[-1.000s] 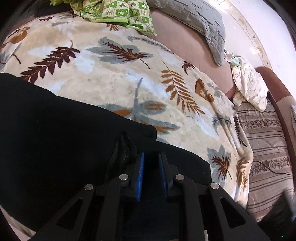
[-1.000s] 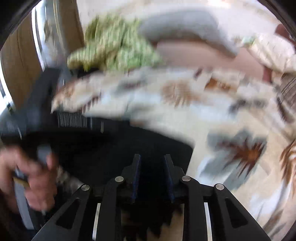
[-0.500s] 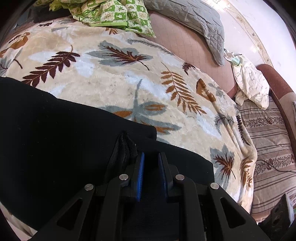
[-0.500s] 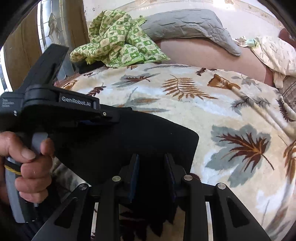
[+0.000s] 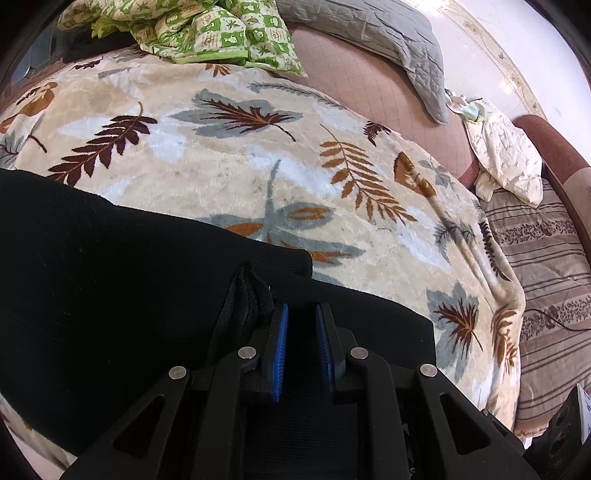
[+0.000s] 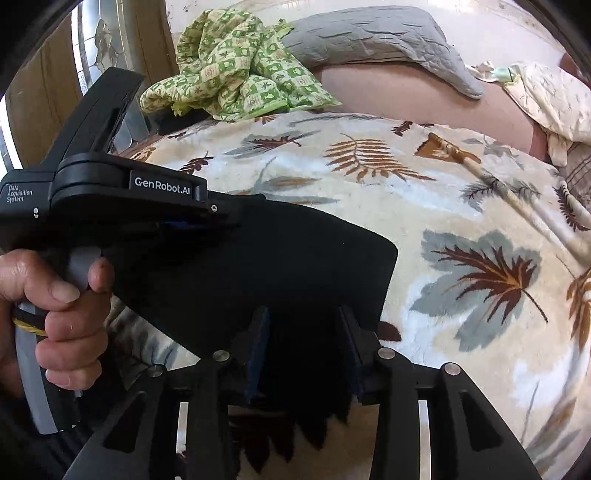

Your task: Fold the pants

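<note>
Black pants (image 5: 110, 277) lie across a leaf-patterned blanket (image 5: 258, 166). My left gripper (image 5: 301, 308) is shut on the pants, with black cloth filling the narrow gap between its blue pads and a bunch of fabric beside its left finger. In the right wrist view the pants (image 6: 295, 258) stretch from the left gripper (image 6: 236, 216) down to my right gripper (image 6: 303, 314). The right jaws are opening. The pants' near edge still lies between the pads, which no longer press on it. A person's hand (image 6: 55, 295) grips the left gripper's handle.
A green checked cloth (image 5: 207, 33) and a grey pillow (image 5: 369, 33) lie at the far side of the bed. A cream cloth (image 5: 506, 155) and a striped cushion (image 5: 546, 277) sit to the right. A wooden door with glass (image 6: 37, 92) stands at the left.
The right wrist view was blurred a second ago and is now steady. The right jaws have widened around the pants' edge. The left gripper keeps its grip and has barely shifted.
</note>
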Demonstrator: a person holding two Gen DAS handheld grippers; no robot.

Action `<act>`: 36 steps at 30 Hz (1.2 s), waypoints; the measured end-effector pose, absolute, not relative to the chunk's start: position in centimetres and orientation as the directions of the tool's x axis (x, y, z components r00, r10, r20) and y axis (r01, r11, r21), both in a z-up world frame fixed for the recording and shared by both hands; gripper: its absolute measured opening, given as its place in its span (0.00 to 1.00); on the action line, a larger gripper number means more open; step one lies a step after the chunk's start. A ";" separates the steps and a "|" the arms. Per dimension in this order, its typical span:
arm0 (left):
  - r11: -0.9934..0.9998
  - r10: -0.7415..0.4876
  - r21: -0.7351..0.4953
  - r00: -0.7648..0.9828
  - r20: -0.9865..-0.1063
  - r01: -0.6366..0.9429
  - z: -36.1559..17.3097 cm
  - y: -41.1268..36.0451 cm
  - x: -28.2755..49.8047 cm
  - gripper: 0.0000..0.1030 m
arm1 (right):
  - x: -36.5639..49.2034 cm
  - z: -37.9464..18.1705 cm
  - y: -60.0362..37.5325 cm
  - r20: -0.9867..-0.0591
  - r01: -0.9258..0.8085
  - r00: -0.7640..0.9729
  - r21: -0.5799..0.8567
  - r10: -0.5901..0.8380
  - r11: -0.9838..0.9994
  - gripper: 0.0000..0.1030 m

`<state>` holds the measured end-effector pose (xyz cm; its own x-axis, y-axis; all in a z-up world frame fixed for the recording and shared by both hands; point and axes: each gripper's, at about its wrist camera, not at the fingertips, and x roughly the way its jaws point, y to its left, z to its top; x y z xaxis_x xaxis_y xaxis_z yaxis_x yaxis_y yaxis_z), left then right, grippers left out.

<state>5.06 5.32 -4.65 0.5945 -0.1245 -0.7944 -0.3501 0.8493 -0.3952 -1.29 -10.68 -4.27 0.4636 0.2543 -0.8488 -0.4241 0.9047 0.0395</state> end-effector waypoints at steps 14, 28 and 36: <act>0.846 -0.164 -0.432 0.619 -0.768 -0.312 -4.4 5.2 4.8 0.33 | -1.4 -4.2 -10.7 -0.848 -0.430 0.459 0.049 0.265 0.902 0.40; 0.788 -0.257 -0.532 0.620 -0.741 -0.309 -4.4 6.5 5.2 0.43 | -1.3 -4.1 -10.5 -0.856 -0.428 0.447 0.052 0.261 0.902 0.44; 0.663 -0.257 -0.698 0.794 -0.551 -0.270 1.3 15.1 -3.5 0.64 | -1.4 -4.0 -10.5 -0.855 -0.429 0.446 0.056 0.266 0.901 0.48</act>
